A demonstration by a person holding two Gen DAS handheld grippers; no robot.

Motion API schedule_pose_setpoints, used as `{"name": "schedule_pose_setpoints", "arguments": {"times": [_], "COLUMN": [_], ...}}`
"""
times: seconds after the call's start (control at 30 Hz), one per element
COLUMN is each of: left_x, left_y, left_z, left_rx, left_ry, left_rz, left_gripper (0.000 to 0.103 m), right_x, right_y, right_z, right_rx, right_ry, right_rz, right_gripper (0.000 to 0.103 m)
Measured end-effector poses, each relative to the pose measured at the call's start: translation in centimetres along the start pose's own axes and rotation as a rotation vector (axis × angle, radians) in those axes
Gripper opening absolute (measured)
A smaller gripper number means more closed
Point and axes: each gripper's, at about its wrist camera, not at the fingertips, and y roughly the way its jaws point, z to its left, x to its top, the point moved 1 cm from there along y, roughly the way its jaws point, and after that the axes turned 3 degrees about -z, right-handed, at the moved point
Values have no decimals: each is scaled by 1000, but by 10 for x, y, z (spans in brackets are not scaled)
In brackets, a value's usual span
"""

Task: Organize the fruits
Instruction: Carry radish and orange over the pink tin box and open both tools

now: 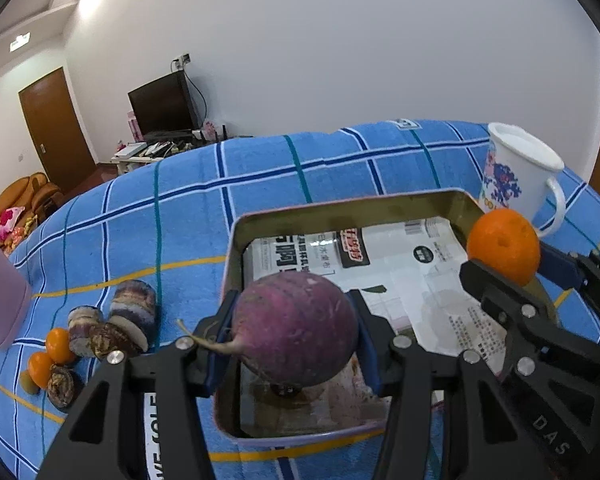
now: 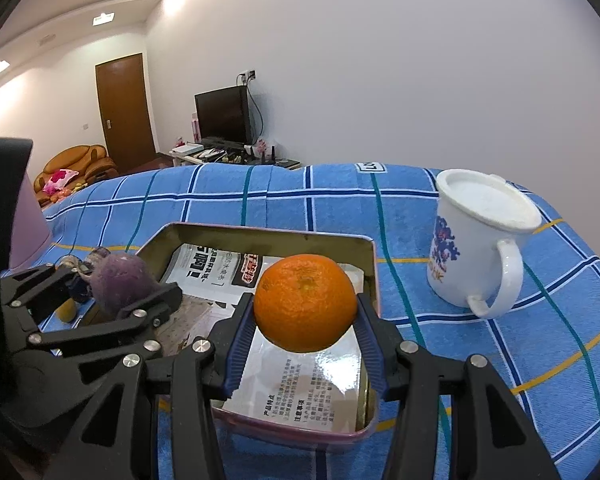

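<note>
My left gripper (image 1: 294, 326) is shut on a round purple radish (image 1: 296, 328) and holds it over the near left part of a metal tin tray (image 1: 340, 210) lined with printed paper. My right gripper (image 2: 304, 316) is shut on an orange (image 2: 304, 302) and holds it above the tray's (image 2: 260, 236) near right part. The orange (image 1: 504, 246) and the right gripper (image 1: 512, 276) also show in the left wrist view, and the radish (image 2: 120, 282) in the right wrist view.
The tray lies on a blue checked cloth (image 1: 140, 240). Small oranges (image 1: 58, 344) and brown-purple tubers (image 1: 134, 314) lie left of the tray. A white mug (image 2: 480, 240) stands at the right. A pink container (image 1: 0, 292) stands at the far left.
</note>
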Motion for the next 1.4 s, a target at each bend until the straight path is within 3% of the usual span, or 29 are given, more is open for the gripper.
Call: {"name": "schedule_pose_setpoints", "arguments": {"times": [0.37,0.7,0.77,0.83,0.93,1.03,1.4], "left_x": [-5,-8,-7,-7,-6,-4,-12], "left_y": [6,-5,-11,-19,-37,-45,-51], "left_z": [-4,2,2,3,3,3,28], "left_rx": [18,0,4,19,30,48,87], "left_ry": [28,9,9,9,14,22,-44], "left_rz": [2,-32,-58,-96,-184,-221,-184], "left_gripper": [55,62,68,103,103,103,103], "right_x": [-2,-3,-2,-1,2,3,2], "right_y": [10,3,-2,-10,-21,-28,-36], "right_z": [-4,-9,-12,-16,-17,-17,-18], "right_rx": [45,58,54,59,47,16,-67], "right_ry": [45,73,94,115,117,113,87], "right_rz": [58,23,-5,-42,-106,-150,-209], "right_gripper": [52,56,61,79,80,80,80]}}
